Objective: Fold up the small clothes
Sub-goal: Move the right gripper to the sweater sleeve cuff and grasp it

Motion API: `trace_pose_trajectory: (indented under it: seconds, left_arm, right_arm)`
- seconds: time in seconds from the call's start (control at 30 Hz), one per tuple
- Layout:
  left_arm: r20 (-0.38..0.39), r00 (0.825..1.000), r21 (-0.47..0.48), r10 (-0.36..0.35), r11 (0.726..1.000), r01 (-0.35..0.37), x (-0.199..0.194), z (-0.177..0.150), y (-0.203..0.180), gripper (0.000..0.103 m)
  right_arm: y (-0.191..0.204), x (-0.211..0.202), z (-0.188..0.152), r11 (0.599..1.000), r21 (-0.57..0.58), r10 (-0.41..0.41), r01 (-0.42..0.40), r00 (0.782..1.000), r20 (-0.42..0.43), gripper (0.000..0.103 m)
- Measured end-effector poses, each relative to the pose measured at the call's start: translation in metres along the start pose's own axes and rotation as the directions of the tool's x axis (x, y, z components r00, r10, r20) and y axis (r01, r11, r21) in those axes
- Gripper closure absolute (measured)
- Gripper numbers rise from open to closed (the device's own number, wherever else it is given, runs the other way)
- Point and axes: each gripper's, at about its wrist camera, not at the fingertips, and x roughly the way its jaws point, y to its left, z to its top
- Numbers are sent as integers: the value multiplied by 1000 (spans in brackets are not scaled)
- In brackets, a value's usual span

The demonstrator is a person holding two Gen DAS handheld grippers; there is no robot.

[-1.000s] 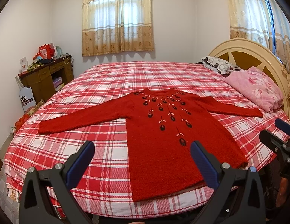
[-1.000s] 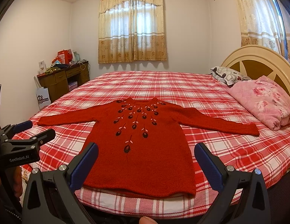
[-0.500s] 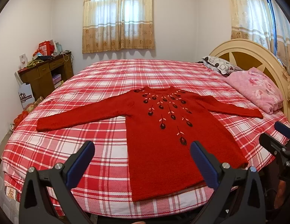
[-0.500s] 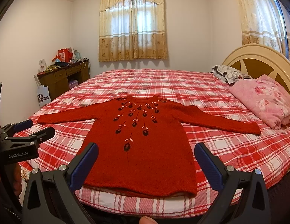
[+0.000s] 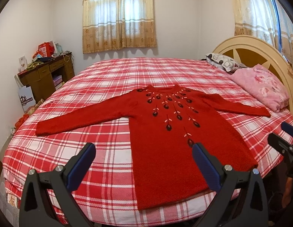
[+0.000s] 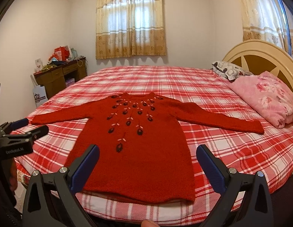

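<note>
A red knitted sweater point(image 5: 165, 132) point(image 6: 138, 143) with dark embroidered flowers lies flat, front up, on the red plaid bed point(image 5: 108, 87) point(image 6: 222, 147), both sleeves spread wide and its hem at the near edge. My left gripper point(image 5: 143, 152) hovers open above the near edge, over the sweater's lower left side, holding nothing. My right gripper point(image 6: 148, 154) is open too, above the hem's middle. In the right wrist view the left gripper point(image 6: 27, 126) shows at the left; in the left wrist view the right gripper point(image 5: 280, 134) shows at the right.
A pink floral folded quilt point(image 5: 259, 87) point(image 6: 267, 98) and a patterned pillow point(image 5: 222, 62) lie by the cream headboard point(image 6: 259, 56) on the right. A cluttered wooden desk point(image 5: 46, 75) and a white bag point(image 6: 39, 96) stand at the left wall. Curtained window behind.
Both grippers have crept slightly forward and tilted a bit down toward the bed; the sweater lies unmoved and both stay open.
</note>
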Motion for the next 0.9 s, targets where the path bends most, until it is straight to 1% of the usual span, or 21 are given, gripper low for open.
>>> trace_pose_trajectory:
  seconds: [0.2, 0.33, 0.57, 0.77, 0.83, 0.9]
  left_arm:
    - [-12, 1000, 17, 2, 1000, -2, 26, 8, 1, 0]
    - [-40, 999, 34, -1, 999, 3, 52, 13, -2, 0]
    - [-94, 995, 42, -16, 999, 20, 91, 18, -9, 0]
    - [-118, 993, 68, -7, 998, 15, 125, 26, -21, 0]
    - [-132, 991, 75, 5, 997, 5, 135, 28, -23, 0]
    - [-144, 990, 73, -3, 997, 14, 145, 30, -24, 0]
  right_arm:
    - [-27, 30, 3, 999, 32, -30, 31, 999, -37, 1]
    - [-53, 58, 5, 996, 65, -58, 64, 995, -82, 1]
    - [-89, 95, 14, 987, 106, -105, 119, 986, -126, 1]
    - [-123, 124, 21, 977, 124, -152, 173, 975, -163, 1]
    - [-138, 132, 22, 971, 129, -179, 203, 968, -174, 1]
    - [-154, 140, 24, 963, 143, -199, 228, 962, -189, 1]
